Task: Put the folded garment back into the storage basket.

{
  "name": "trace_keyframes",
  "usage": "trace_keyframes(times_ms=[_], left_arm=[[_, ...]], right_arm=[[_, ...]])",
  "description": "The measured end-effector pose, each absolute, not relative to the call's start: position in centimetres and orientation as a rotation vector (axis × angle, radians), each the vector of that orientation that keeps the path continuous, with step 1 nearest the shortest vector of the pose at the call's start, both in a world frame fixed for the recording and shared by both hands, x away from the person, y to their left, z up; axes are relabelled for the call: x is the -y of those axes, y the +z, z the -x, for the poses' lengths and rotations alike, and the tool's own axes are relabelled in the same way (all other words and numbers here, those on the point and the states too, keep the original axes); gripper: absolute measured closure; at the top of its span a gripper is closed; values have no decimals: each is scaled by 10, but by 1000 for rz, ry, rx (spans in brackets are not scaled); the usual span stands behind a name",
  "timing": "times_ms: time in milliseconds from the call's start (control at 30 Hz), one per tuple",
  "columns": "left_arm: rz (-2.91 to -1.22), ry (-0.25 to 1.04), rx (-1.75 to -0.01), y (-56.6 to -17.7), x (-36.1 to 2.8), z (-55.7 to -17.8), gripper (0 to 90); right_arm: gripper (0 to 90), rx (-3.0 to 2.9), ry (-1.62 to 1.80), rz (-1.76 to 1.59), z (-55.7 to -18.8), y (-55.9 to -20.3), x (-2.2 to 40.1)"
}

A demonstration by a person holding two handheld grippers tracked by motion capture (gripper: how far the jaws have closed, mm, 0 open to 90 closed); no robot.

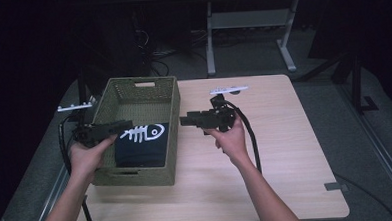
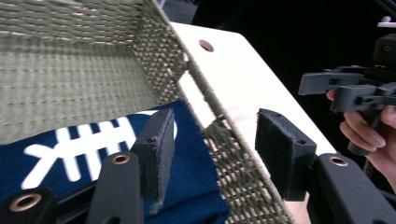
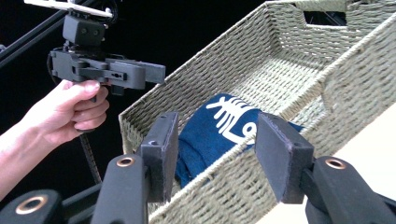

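Observation:
A woven olive basket (image 1: 173,104) stands on the left half of the table, its near wall also in the right gripper view (image 3: 219,186). Inside it lies a folded navy cloth (image 1: 141,143) with a white fish-bone print (image 2: 74,149) (image 3: 224,121). My left gripper (image 1: 127,125) hovers over the basket's left rim, held open above the cloth with nothing between its jaws (image 2: 212,149). My right gripper (image 1: 183,121) hangs open just right of the basket, above the table, pointing at the basket wall (image 3: 215,154).
The light wooden table (image 1: 281,152) has bare room to the right of and in front of the basket. Table legs and cables stand on the dark floor behind. A cable (image 1: 250,138) trails from the right gripper across the table.

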State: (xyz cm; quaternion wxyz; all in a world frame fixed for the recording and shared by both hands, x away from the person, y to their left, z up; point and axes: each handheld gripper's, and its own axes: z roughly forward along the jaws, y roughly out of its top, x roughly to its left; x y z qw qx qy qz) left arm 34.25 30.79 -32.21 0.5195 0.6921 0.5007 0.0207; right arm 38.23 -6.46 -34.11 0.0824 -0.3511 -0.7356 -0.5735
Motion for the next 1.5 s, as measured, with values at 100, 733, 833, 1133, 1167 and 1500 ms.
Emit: trace_keyframes(times_ms=[100, 733, 833, 1133, 1167, 1500], left_arm=[[-1661, 48, -1189, -321, -302, -342, 457], [-1732, 28, -1101, -318, -243, -343, 415], [-1746, 25, -1085, -318, -234, -343, 409], [-1752, -2, -1054, -321, -213, -343, 377], [-1752, -2, -1054, -321, -213, -343, 375], [-1755, -26, -1016, -320, -192, -343, 360]], right_arm=[[487, 2194, -1722, 1052, -381, -342, 71], [465, 2174, -1763, 1134, -369, -349, 131], [463, 2170, -1757, 1148, -368, -350, 136], [454, 2177, -1763, 1192, -363, -350, 157], [454, 2177, -1763, 1192, -363, -350, 157], [451, 2189, -1768, 1237, -358, -352, 177]])
